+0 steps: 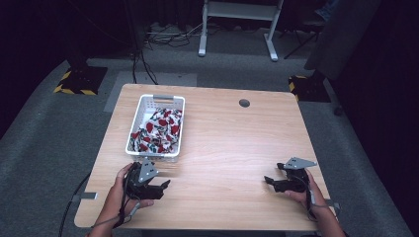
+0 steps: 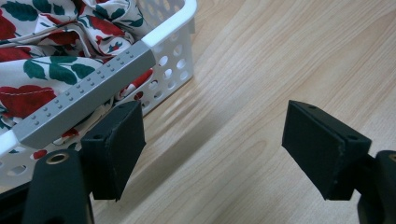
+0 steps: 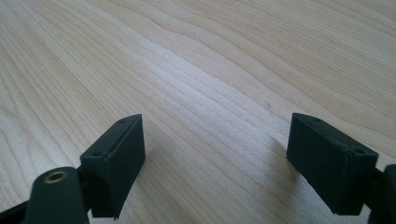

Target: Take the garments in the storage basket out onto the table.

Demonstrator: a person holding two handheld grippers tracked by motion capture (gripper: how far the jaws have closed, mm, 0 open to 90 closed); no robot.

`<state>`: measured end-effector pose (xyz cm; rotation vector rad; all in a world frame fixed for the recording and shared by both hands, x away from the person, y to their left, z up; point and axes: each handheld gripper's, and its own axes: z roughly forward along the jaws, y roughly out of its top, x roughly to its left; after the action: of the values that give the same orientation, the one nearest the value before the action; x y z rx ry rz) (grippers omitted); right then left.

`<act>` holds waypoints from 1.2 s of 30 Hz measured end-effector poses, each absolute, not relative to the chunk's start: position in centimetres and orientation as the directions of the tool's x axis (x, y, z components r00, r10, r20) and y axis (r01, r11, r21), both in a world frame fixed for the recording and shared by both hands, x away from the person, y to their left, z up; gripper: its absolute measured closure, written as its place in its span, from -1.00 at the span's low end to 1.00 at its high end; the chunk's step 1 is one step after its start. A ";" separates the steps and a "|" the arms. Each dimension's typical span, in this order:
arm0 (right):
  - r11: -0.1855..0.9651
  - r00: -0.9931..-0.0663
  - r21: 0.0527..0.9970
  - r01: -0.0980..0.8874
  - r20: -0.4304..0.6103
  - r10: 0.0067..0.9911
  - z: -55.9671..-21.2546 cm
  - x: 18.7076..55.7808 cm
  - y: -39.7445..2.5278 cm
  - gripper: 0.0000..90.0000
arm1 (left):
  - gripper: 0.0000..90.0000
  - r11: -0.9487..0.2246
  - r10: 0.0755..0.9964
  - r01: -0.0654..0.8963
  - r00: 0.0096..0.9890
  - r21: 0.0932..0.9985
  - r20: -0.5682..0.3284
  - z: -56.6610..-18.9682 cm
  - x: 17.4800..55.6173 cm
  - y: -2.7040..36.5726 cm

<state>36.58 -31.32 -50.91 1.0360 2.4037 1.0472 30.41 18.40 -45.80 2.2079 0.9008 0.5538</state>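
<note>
1. Table (image 1: 232,148): light wood-grain top with one round dark hole (image 1: 244,103) near its far edge; it stands on grey carpet.
2. Basket (image 1: 140,117): white perforated plastic, rectangular, standing on the left half of the table with its long axis running away from the person. A grey handle bar (image 2: 88,92) with raised dots caps its near short end.
3. Cloth (image 1: 159,130): white fabric printed with red flowers and green leaves, lying crumpled inside the basket and bunched toward its near end. In the left gripper view it rises about level with the rim, just behind the handle bar.
4. Left gripper (image 1: 165,185): held in the person's left hand (image 1: 120,190) at the near left of the table, just in front of the basket's near end and pointing to the right. Jaws stand wide apart with nothing between them. In the left gripper view one finger (image 2: 116,149) sits just beside the basket's near corner, below the handle bar; whether it touches the wall cannot be told. The other finger is over bare wood.
5. Right gripper (image 1: 268,180): held in the person's right hand (image 1: 309,192) at the near right of the table, well apart from the basket, pointing left. Jaws stand wide apart, holding nothing, low over bare table surface
</note>
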 end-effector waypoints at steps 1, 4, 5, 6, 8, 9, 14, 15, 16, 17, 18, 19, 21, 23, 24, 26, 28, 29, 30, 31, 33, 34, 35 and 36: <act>0.468 -0.685 0.733 0.493 -0.004 0.728 -50.9 36.6 -31.3 -0.57 | -0.53 -0.529 0.732 0.442 0.670 0.724 0.126 -45.8 30.4 18.4; 0.468 -0.685 0.734 0.493 -0.004 0.728 -50.9 36.6 -31.3 -0.57 | -0.53 -0.526 0.734 0.446 0.668 0.724 0.122 -45.7 30.5 18.4; 0.468 -0.685 0.734 0.493 -0.004 0.728 -50.9 36.6 -31.3 -0.57 | -0.53 -0.525 0.733 0.442 0.669 0.727 0.123 -45.7 30.5 18.5; 0.468 -0.685 0.733 0.493 -0.004 0.728 -50.9 36.6 -31.3 -0.57 | -0.53 -0.523 0.734 0.440 0.668 0.730 0.123 -45.6 30.5 18.6; 0.468 -0.685 0.734 0.493 -0.004 0.729 -50.9 36.6 -31.3 -0.57 | -0.54 -0.518 0.739 0.439 0.663 0.734 0.124 -45.6 30.5 18.8; 0.468 -0.685 0.734 0.493 -0.004 0.728 -50.9 36.6 -31.3 -0.57 | -0.54 -0.515 0.742 0.441 0.658 0.735 0.125 -45.6 30.5 18.8; 0.468 -0.685 0.734 0.493 -0.004 0.728 -50.9 36.6 -31.3 -0.57 | -0.54 -0.510 0.750 0.442 0.648 0.738 0.131 -45.5 30.8 18.9; 0.468 -0.686 0.734 0.492 -0.004 0.728 -50.9 36.6 -31.3 -0.57 | -0.54 -0.513 0.748 0.438 0.650 0.739 0.134 -45.4 30.9 18.8; 0.468 -0.686 0.734 0.492 -0.005 0.728 -50.9 36.6 -31.3 -0.57 | -0.54 -0.514 0.748 0.435 0.648 0.739 0.139 -45.3 30.9 18.8; 0.468 -0.686 0.734 0.492 -0.005 0.728 -50.9 36.6 -31.3 -0.57 | -0.54 -0.517 0.749 0.434 0.646 0.738 0.145 -45.3 31.0 18.8; 0.467 -0.685 0.734 0.493 -0.004 0.728 -50.9 36.6 -31.3 -0.57 | -0.54 -0.516 0.749 0.431 0.646 0.740 0.147 -45.2 31.0 18.8; 0.468 -0.685 0.734 0.492 -0.004 0.728 -50.9 36.6 -31.3 -0.57 | -0.54 -0.514 0.750 0.428 0.645 0.743 0.147 -45.1 31.1 18.8; 0.467 -0.685 0.734 0.493 -0.004 0.729 -50.9 36.6 -31.3 -0.57 | -0.54 -0.510 0.752 0.426 0.643 0.747 0.147 -45.0 31.1 18.8; 0.468 -0.685 0.734 0.492 -0.005 0.729 -50.9 36.6 -31.3 -0.57 | -0.54 -0.511 0.753 0.425 0.641 0.747 0.150 -44.9 31.3 18.9; 0.468 -0.685 0.734 0.492 -0.005 0.729 -50.9 36.6 -31.3 -0.57 | -0.54 -0.511 0.753 0.425 0.641 0.747 0.150 -44.9 31.3 18.9; 0.468 -0.685 0.734 0.492 -0.005 0.728 -50.9 36.6 -31.3 -0.57 | -0.54 -0.501 0.756 0.424 0.639 0.754 0.143 -44.8 31.5 19.0; 0.468 -0.685 0.734 0.493 -0.004 0.728 -50.9 36.6 -31.3 -0.57 | -0.54 -0.497 0.760 0.428 0.635 0.755 0.140 -44.7 31.6 19.0; 0.467 -0.685 0.734 0.493 -0.004 0.729 -50.9 36.6 -31.3 -0.57 | -0.54 -0.495 0.760 0.427 0.634 0.757 0.139 -44.7 31.7 19.0; 0.469 -0.686 0.734 0.492 -0.005 0.728 -50.9 36.6 -31.3 -0.57 | -0.54 -0.495 0.759 0.426 0.637 0.757 0.138 -44.7 31.8 19.0; 0.468 -0.685 0.734 0.493 -0.004 0.728 -50.9 36.6 -31.3 -0.57 | -0.54 -0.492 0.759 0.425 0.636 0.759 0.136 -44.6 31.9 18.9; 0.468 -0.685 0.734 0.492 -0.005 0.729 -50.9 36.6 -31.3 -0.57 | -0.54 -0.497 0.758 0.426 0.637 0.756 0.140 -44.5 32.2 18.9; 0.468 -0.685 0.733 0.493 -0.004 0.728 -50.9 36.6 -31.3 -0.57 | -0.54 -0.501 0.757 0.424 0.638 0.754 0.144 -44.5 32.4 18.9; 0.468 -0.685 0.734 0.492 -0.005 0.728 -50.9 36.6 -31.3 -0.57 | -0.54 -0.507 0.757 0.422 0.635 0.751 0.154 -44.5 32.5 18.8; 0.469 -0.686 0.734 0.492 -0.005 0.728 -50.9 36.6 -31.3 -0.57 | -0.54 -0.511 0.757 0.421 0.634 0.749 0.160 -44.4 32.7 18.8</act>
<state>36.59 -31.32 -50.92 1.0347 2.4034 1.0471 32.65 18.79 -44.45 2.1657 0.9158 0.6284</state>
